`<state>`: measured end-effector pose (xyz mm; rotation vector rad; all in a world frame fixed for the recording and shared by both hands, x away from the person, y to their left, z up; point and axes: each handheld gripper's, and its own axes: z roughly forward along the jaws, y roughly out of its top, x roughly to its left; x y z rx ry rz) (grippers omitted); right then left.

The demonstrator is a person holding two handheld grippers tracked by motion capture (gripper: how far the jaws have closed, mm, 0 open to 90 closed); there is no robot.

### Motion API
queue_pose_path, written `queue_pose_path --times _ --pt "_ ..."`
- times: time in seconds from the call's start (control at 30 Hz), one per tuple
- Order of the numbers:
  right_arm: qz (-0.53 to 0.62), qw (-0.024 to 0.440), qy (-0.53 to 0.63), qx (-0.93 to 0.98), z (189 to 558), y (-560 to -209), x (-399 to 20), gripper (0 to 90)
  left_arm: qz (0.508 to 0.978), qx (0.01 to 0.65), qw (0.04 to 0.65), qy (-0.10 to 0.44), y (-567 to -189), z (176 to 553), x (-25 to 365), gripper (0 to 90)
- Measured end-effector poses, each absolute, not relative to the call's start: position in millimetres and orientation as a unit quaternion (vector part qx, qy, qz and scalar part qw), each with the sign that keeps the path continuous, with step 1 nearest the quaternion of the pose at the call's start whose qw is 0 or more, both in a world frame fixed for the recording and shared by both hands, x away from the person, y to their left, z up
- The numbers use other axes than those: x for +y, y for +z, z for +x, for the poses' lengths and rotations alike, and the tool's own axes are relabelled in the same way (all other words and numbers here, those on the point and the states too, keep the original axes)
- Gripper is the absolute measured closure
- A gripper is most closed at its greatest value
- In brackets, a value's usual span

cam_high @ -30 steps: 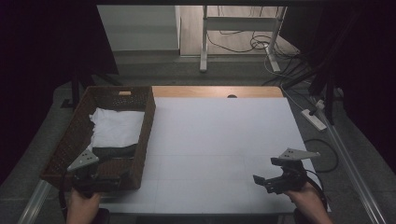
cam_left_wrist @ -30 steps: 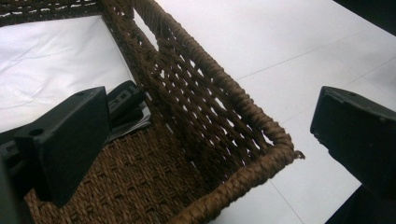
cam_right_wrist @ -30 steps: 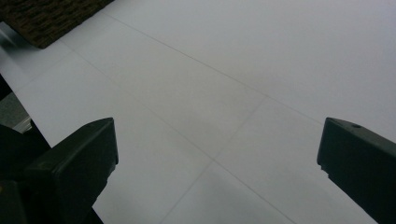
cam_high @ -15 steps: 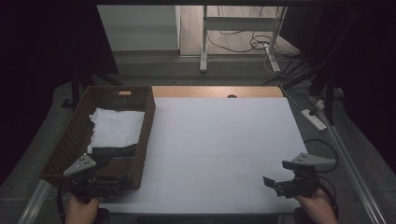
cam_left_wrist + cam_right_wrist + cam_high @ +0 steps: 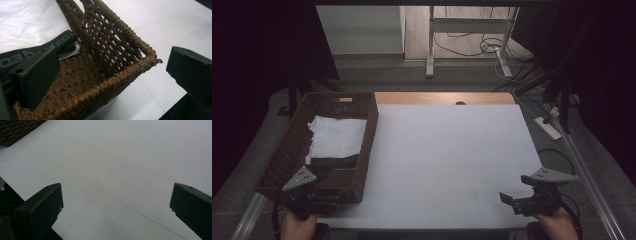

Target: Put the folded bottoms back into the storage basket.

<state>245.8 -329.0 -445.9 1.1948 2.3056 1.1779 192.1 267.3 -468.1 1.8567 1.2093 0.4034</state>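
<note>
Basket: a brown wicker basket (image 5: 287,155) is sitting on the left part of the table (image 5: 447,150), its long axis running away from the person.
Contents: a white cloth (image 5: 337,136) is lying in the far half; a dark band with pale lettering (image 5: 32,51) is lying just nearer, across the basket's width.
Left gripper: the left gripper (image 5: 324,201) is hovering at the basket's near right corner, jaws spread wide and holding nothing. In the left gripper view one jaw is standing over the basket's floor and the other outside its wall, over the table.
Key relation: the band is lying just ahead of the left jaws, inside the basket; this hand is far the nearer one, judged the likely one to reach in.
Right gripper: the right gripper (image 5: 512,201) is hanging over bare table at the near right, well apart from the basket, jaws spread and empty.
Change: against the earlier frames, both grippers are sitting nearer the person's edge, the left having drawn back from over the basket.
</note>
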Motion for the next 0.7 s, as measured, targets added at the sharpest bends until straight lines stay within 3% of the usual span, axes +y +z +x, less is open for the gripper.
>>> queue_pose_path --times 0.7 --pt "0.427 0.155 0.388 0.802 235 -444 -337 0.0 0.756 0.485 0.408 0.162 -469 191 268 0.0"
